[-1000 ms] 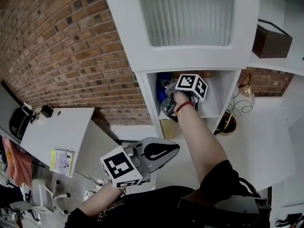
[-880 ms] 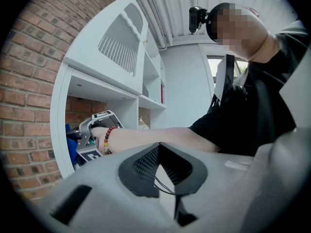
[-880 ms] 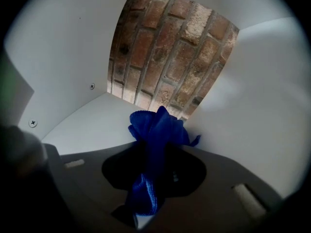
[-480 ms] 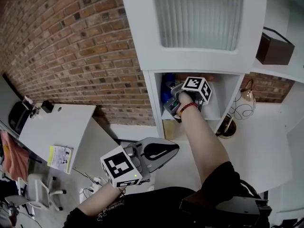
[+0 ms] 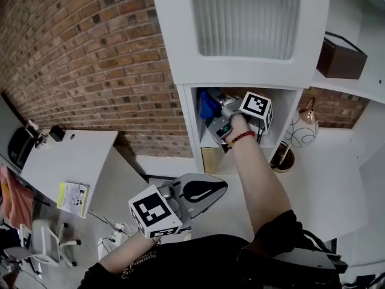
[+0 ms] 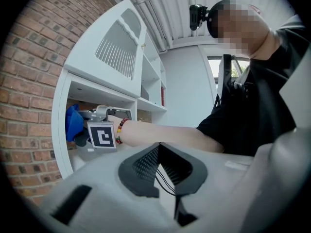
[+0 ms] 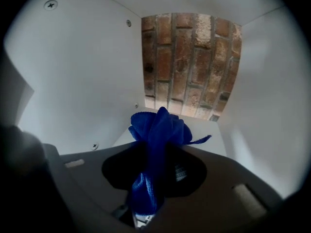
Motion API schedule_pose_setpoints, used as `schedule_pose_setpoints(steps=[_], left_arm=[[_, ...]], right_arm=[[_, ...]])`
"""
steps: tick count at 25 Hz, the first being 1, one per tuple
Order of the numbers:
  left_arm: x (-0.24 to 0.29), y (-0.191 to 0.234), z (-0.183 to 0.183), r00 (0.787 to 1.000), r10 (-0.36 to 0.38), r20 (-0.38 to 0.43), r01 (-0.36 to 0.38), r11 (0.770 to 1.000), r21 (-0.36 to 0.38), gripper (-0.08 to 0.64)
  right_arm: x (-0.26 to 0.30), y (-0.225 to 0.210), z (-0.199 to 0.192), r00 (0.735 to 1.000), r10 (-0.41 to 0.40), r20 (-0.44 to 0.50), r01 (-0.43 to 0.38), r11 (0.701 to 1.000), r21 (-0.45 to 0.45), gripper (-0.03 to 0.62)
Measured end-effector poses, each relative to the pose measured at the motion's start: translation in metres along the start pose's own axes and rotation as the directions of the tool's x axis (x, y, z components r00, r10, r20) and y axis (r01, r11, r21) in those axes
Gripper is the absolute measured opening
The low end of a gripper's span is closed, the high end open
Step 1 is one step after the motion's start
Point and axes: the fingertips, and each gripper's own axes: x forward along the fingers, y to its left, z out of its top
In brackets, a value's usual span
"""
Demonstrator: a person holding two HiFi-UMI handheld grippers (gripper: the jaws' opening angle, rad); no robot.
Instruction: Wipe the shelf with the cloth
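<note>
Rightward my right gripper (image 5: 218,114) had slid, clamped on the blue cloth (image 5: 207,103) to wipe the shelf (image 5: 272,136). My left gripper (image 5: 224,188) hung closed, empty.

Even daylight is filling the room, a window (image 6: 214,68) glowing far right. Shade is lying inside the shelf (image 5: 281,120); fisheye is bending edges, vignettes darkening both gripper views.

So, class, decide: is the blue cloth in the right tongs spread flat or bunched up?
Bunched up: the right gripper view shows the cloth gathered into a wad, pinched by the right tongs.
</note>
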Motion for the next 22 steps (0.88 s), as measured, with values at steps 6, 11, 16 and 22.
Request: schedule_pose_setpoints(steps=[6, 11, 16, 22], left_arm=[[-0.001, -0.006, 0.001, 1.0, -0.004, 0.003, 0.004, 1.0, 0.006, 0.002], [-0.006, -0.008, 0.0, 1.0, 0.006, 0.004, -0.006, 1.0, 0.0, 0.002], [-0.01, -0.01, 0.0, 1.0, 0.006, 0.008, -0.006, 1.0, 0.0, 0.002], [-0.014, -0.011, -0.002, 1.0, 0.006, 0.009, -0.006, 1.0, -0.006, 0.002]], right_arm=[[0.001, 0.027, -0.016, 0.995, 0.086, -0.048, -0.087, 0.996, -0.023, 0.109], [0.0, 0.021, -0.023, 0.996, 0.061, -0.061, -0.063, 0.997, -0.043, 0.106], [-0.003, 0.0, -0.029, 0.998, -0.008, -0.055, 0.007, 1.0, -0.024, 0.105], [-0.01, -0.028, -0.037, 0.995, -0.078, -0.057, 0.078, 0.997, -0.002, 0.106]])
